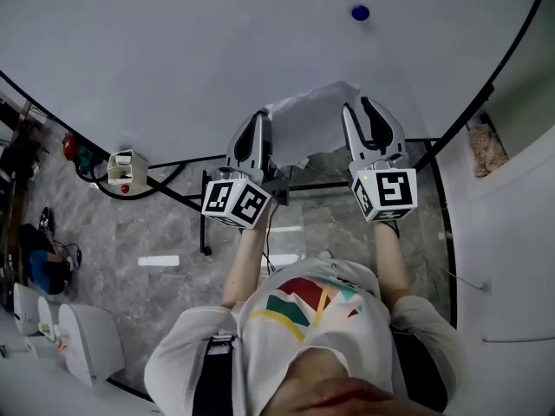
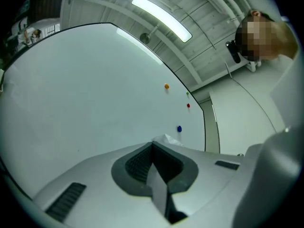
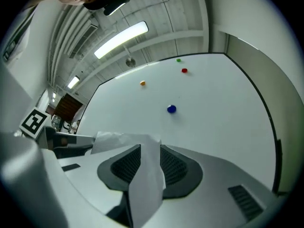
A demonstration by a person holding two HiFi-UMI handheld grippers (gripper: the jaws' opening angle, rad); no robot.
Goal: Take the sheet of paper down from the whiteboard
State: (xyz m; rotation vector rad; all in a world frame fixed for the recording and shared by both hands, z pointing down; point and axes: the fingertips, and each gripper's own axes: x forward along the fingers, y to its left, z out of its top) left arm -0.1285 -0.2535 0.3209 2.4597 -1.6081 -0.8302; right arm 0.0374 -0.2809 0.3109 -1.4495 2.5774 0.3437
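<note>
The white sheet of paper (image 1: 308, 120) hangs crumpled between my two grippers, off the whiteboard (image 1: 217, 50). In the head view my left gripper (image 1: 258, 124) is shut on the sheet's left edge. The left gripper view shows a strip of the paper (image 2: 159, 184) pinched in the left gripper (image 2: 153, 144). My right gripper (image 1: 364, 111) holds the right edge. In the right gripper view a fold of the paper (image 3: 147, 175) fills the gap between the pads (image 3: 175, 165) of the right gripper (image 3: 149, 147). A blue magnet (image 1: 360, 12) stays on the board above the sheet.
Orange (image 3: 142, 83), red (image 3: 184, 71) and green (image 3: 178, 60) magnets sit higher on the board. The board's black frame (image 1: 486, 94) curves down at the right, beside a white wall (image 1: 512, 232). A small box with a red button (image 1: 126, 167) and cables lie on the marble floor at the left.
</note>
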